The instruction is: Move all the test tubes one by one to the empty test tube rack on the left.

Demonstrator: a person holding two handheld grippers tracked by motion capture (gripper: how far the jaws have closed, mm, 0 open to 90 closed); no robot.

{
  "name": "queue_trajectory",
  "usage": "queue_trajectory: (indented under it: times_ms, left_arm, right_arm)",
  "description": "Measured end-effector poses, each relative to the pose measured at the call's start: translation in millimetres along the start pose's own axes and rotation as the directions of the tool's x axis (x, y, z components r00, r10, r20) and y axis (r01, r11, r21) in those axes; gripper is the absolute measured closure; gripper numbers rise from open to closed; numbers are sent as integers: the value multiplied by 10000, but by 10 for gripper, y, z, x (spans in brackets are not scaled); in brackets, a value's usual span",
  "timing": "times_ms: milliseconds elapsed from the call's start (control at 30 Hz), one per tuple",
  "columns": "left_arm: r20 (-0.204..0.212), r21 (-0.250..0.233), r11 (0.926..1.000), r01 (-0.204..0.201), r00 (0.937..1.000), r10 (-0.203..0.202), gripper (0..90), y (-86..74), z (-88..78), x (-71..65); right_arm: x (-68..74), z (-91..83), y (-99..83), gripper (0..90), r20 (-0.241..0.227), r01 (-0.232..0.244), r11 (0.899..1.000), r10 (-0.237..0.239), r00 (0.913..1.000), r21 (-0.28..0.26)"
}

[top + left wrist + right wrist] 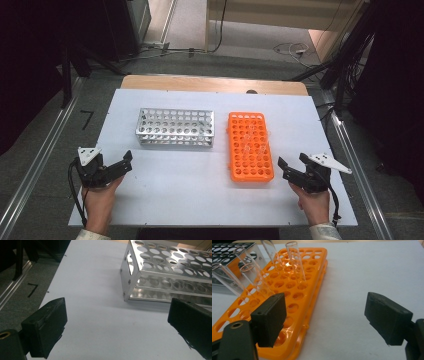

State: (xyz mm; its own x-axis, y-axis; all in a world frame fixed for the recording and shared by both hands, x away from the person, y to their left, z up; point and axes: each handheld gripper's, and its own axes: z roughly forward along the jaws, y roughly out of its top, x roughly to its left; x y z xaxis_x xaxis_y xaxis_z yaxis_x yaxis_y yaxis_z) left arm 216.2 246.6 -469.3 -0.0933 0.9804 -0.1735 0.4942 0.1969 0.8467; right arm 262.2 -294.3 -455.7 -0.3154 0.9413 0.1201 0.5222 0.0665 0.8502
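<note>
A silver metal tube rack (175, 128) (172, 272) with empty holes stands at the middle left of the white board. To its right lies an orange plastic rack (250, 146) (287, 292) holding several clear glass tubes (252, 137) (295, 261) that lean in its holes. My left gripper (126, 161) (117, 327) is held open near the board's left front, short of the metal rack, nothing between its jaws. My right gripper (292, 162) (325, 320) is open at the right front, just beside the orange rack's near right corner, also empty.
The white board (200, 195) lies on a wooden table (210, 82) with metal rails (35, 170) on either side. Cables (295, 49) and dark equipment stand on the floor beyond the table. A hand holds each gripper from the near edge.
</note>
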Motion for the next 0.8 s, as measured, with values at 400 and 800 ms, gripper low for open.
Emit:
queue_trajectory:
  times_ms: [400,800]
  left_arm:
    - [76,-65,10000,31,10000,-31,33,-2,-10,1]
    - [39,4,10000,5,10000,-5,33,-5,-6,5]
  right_arm:
    - [174,109,13,176,-503,439,9990,-434,9978,93]
    - [401,285,36,254,-1035,1096,9938,-1072,9888,179]
